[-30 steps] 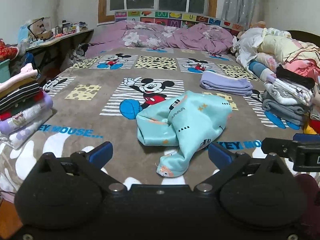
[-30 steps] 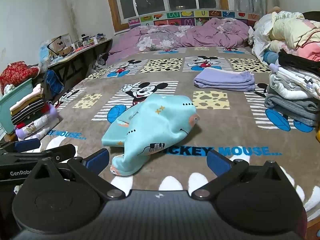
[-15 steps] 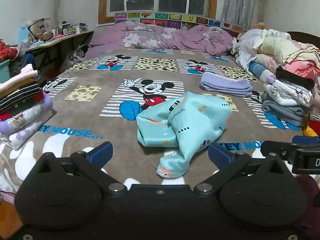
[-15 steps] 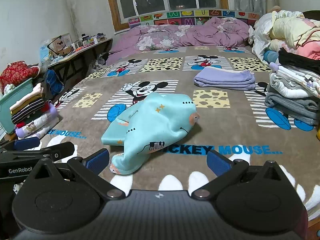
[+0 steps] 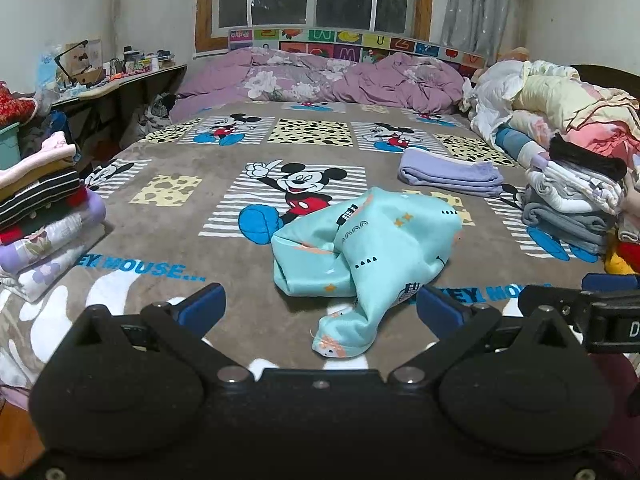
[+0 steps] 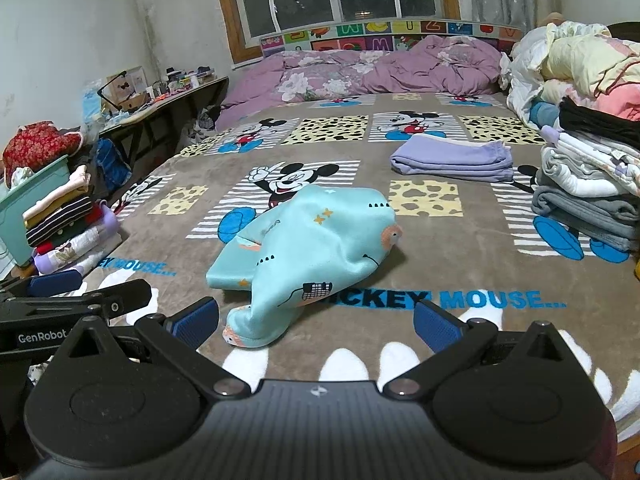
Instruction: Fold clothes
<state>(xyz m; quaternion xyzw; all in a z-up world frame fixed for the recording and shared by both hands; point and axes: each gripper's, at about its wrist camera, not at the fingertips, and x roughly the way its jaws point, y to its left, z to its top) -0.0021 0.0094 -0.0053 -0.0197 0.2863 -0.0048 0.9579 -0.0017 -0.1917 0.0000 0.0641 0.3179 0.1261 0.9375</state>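
A crumpled turquoise garment lies bunched on the blanket straight ahead of my fingers, its printed fabric heaped in soft folds and one narrow end trailing toward me, tipped with a peach pattern. My left gripper is spread wide and holds nothing; that trailing end sits in the gap between its blue pads, apart from both. My right gripper is likewise released and empty, with the same end just inside its left pad.

Bare blanket surrounds the garment on every side. Beyond it and to the right rests a folded lilac piece, well apart. A stack of folded clothes sits at the bed's left edge, a taller pile at the right, and a purple quilt lies bunched at the far end.

The left view catches my right gripper's arm at its right edge. The right view shows the left gripper's arm at its left edge, plus a green bin behind the left stack.
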